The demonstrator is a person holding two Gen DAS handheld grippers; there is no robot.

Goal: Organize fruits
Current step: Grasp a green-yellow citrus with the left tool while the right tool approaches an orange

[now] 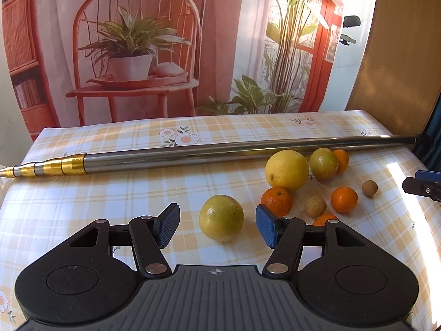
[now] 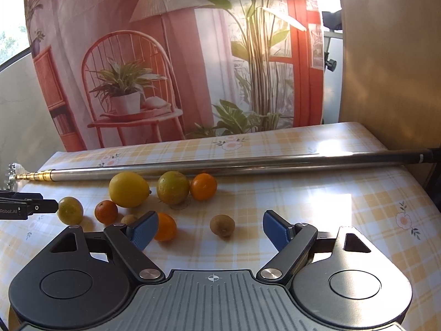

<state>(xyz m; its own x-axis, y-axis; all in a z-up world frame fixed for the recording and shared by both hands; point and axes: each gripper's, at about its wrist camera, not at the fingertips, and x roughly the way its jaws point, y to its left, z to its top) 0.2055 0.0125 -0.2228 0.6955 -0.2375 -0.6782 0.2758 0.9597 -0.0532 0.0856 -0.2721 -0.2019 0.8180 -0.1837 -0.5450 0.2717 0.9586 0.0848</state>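
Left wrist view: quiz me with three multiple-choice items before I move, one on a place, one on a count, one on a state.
1. Where does the metal pole lie relative to the large yellow fruit?
A. On its near side
B. On its far side
C. Standing upright beside it

2. How many small brown fruits show?
A. One
B. Two
C. Four

3. What state are the left tongs in?
A. Open, with a yellow-green fruit between them
B. Shut on an orange
C. Shut and empty

Answers:
1 B, the pole lies flat beyond the fruit.
2 B, two brown ones show in each view.
3 A, a gap shows on each side of the fruit.
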